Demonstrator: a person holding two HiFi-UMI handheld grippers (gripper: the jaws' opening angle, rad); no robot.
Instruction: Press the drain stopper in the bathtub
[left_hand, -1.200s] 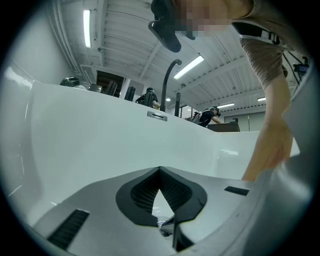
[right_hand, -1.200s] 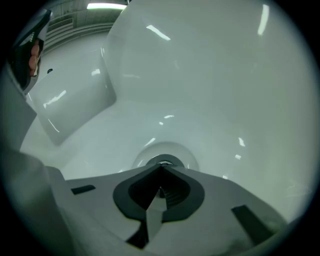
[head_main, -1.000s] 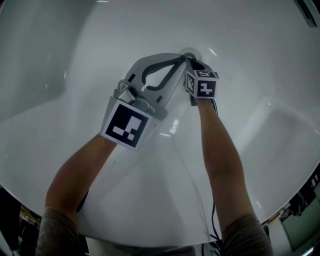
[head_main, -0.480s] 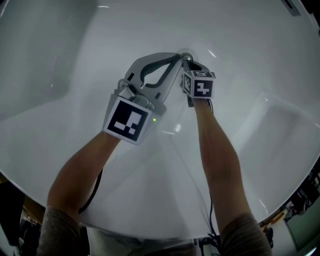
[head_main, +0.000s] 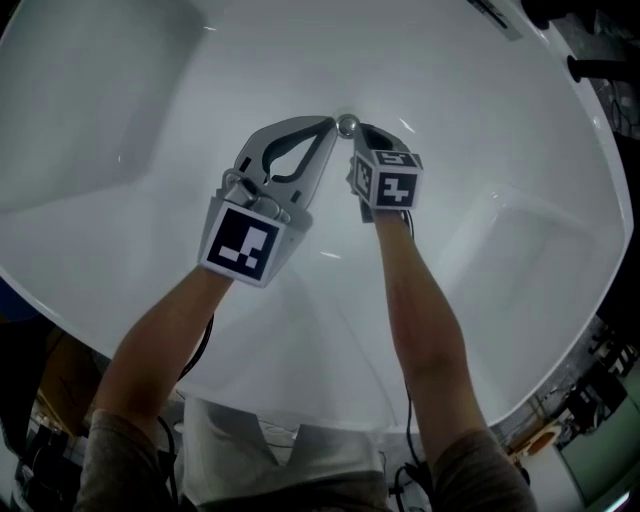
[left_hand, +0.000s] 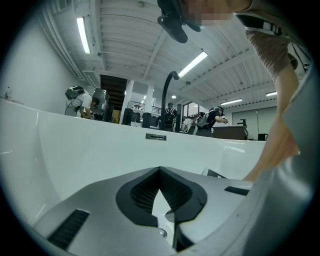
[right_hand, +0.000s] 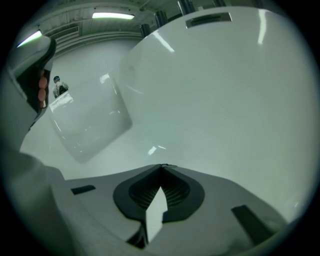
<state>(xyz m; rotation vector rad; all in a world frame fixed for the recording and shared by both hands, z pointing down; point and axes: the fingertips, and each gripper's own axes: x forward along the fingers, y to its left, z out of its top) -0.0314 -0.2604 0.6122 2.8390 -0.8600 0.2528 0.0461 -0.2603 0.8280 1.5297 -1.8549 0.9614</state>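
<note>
The small, round, shiny metal drain stopper (head_main: 347, 125) sits on the floor of the glossy white bathtub (head_main: 500, 130).

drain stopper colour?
Shiny silver, chrome-like drain stopper; shows best in the head view.

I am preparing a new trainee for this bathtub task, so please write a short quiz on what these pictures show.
1. True or false: the jaws of the left hand-held gripper stand wide apart.
2. In the head view, where in the bathtub is the drain stopper?
A) between the tips of the two grippers
B) near the bottom edge of the picture
C) far to the right of both grippers
3. Fill in: the right hand-held gripper has its jaws together, with ____ between them.

Key: 1 false, its tips meet; 2 A; 3 nothing.
</note>
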